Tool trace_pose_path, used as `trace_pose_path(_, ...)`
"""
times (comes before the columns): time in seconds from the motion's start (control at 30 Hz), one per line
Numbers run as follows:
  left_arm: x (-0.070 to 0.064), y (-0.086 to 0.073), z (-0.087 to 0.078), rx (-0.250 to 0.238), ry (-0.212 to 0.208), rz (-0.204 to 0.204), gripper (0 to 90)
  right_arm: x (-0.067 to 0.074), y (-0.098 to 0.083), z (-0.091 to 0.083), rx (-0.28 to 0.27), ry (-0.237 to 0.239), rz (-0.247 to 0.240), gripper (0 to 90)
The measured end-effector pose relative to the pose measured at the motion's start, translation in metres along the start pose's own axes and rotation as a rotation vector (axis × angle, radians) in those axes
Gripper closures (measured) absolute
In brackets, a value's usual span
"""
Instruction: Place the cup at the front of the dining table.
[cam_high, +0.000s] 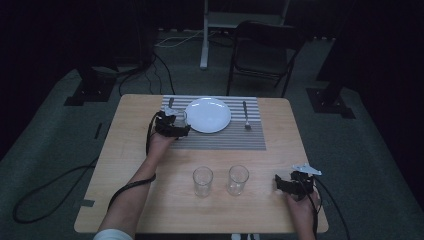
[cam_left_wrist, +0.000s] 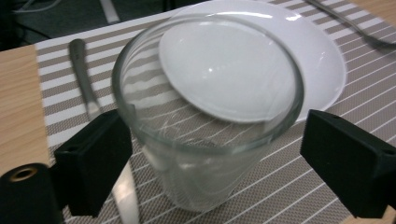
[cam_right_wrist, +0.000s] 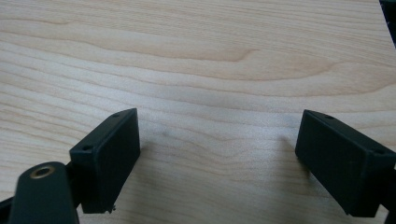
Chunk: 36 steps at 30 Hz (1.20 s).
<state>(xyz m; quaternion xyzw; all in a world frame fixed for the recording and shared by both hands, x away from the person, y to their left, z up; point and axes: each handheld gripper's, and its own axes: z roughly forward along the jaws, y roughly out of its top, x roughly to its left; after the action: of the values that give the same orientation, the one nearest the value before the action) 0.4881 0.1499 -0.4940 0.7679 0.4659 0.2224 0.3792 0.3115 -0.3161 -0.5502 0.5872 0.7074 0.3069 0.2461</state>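
The light wooden table stood on grey carpet with open floor on every side, and a black folding chair sat well beyond its far edge. A grey striped placemat lay along the far half, carrying a round white plate, a metal fork to its right and a metal knife to its left. The left gripper reached over the mat's near left corner, forearm stretched forward, its jaws spread on either side of a clear drinking glass standing just beside the plate; the left jaw seemed to touch the glass, the right stood apart. Two more clear empty tumblers stood side by side near the table's front edge. The right gripper rested low near the front right corner, jaws wide apart over bare wood. I could read no writing anywhere.
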Motion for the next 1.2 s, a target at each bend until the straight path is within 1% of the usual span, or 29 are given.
trace_pose_path(0.03,0.001,-0.002,0.0,0.013,-0.02,-0.01,0.0,0.0,0.0,0.0,0.0,0.0,0.0,13.6)
trace_pose_path(0.07,0.0,-0.004,0.0,0.018,-0.007,-0.008,0.1,0.0,0.0,0.0,0.0,0.0,-0.001,13.6)
trace_pose_path(0.1,-0.001,-0.006,0.0,0.018,0.004,0.005,0.1,0.0,0.0,0.0,0.0,0.0,0.0,13.6)
trace_pose_path(0.13,-0.001,-0.009,-0.001,0.02,0.002,0.007,0.1,0.0,0.0,0.0,0.0,0.0,0.0,13.6)
trace_pose_path(0.17,-0.001,-0.01,-0.001,0.027,-0.004,-0.006,0.1,0.0,0.0,0.0,0.0,0.0,0.0,13.6)
trace_pose_path(0.2,-0.001,-0.013,-0.002,0.022,-0.015,-0.013,0.1,0.0,0.0,0.0,0.0,0.0,0.0,13.6)
trace_pose_path(0.23,-0.001,-0.015,-0.003,0.006,-0.017,-0.01,0.1,0.0,0.0,0.0,0.0,0.0,0.0,13.6)
trace_pose_path(0.37,-0.001,-0.024,-0.006,0.039,-0.029,0.018,0.1,0.0,0.0,0.0,0.0,0.0,0.0,13.6)
trace_pose_path(0.43,-0.003,-0.029,-0.009,0.039,-0.026,0.04,0.1,0.0,0.0,0.0,0.0,0.0,0.0,13.6)
trace_pose_path(0.47,-0.004,-0.03,-0.01,0.035,-0.034,0.045,0.1,0.0,0.0,0.0,0.0,0.0,0.0,13.6)
trace_pose_path(0.53,-0.005,-0.034,-0.014,0.035,-0.051,0.039,0.1,0.0,0.0,0.0,0.0,0.0,0.0,13.6)
trace_pose_path(0.63,-0.007,-0.037,-0.018,0.042,-0.06,0.044,0.1,0.0,0.0,0.0,0.0,0.0,0.0,13.6)
trace_pose_path(0.67,-0.006,-0.039,-0.02,0.047,-0.068,0.039,0.1,0.0,0.0,0.0,0.0,0.0,0.0,13.6)
trace_pose_path(0.7,-0.006,-0.04,-0.021,0.045,-0.068,0.031,0.1,0.0,0.0,0.0,0.0,0.0,0.0,13.6)
trace_pose_path(0.77,-0.005,-0.043,-0.024,0.059,-0.062,0.026,0.1,0.0,0.0,0.0,0.0,0.0,0.0,13.6)
trace_pose_path(0.87,-0.003,-0.047,-0.03,0.054,-0.069,0.004,0.2,0.0,0.0,0.0,0.0,0.0,0.0,13.6)
trace_pose_path(0.9,-0.003,-0.048,-0.033,0.05,-0.084,-0.003,0.2,0.0,0.0,0.0,0.0,0.0,0.0,13.6)
trace_pose_path(0.93,-0.003,-0.049,-0.035,0.043,-0.088,-0.003,0.1,0.0,0.0,0.0,0.0,0.0,-0.001,13.6)
trace_pose_path(0.97,-0.004,-0.051,-0.037,0.041,-0.087,0.006,0.1,0.0,0.0,0.0,0.0,0.0,0.0,13.6)
trace_pose_path(1.0,-0.005,-0.053,-0.041,0.044,-0.08,0.022,0.2,0.0,0.0,0.0,0.0,0.0,0.0,13.6)
trace_pose_path(1.03,-0.005,-0.055,-0.044,0.047,-0.085,0.031,0.1,0.0,0.0,0.0,0.0,0.0,-0.001,13.6)
trace_pose_path(1.1,-0.003,-0.06,-0.048,0.045,-0.11,0.023,0.1,0.0,0.0,0.0,0.0,0.0,0.0,13.6)
trace_pose_path(1.13,-0.003,-0.063,-0.051,0.041,-0.118,0.029,0.1,0.0,0.0,0.0,0.0,-0.001,-0.001,13.7)
trace_pose_path(1.2,-0.002,-0.069,-0.056,0.049,-0.134,0.038,0.1,0.0,0.0,0.0,0.0,-0.001,-0.001,13.7)
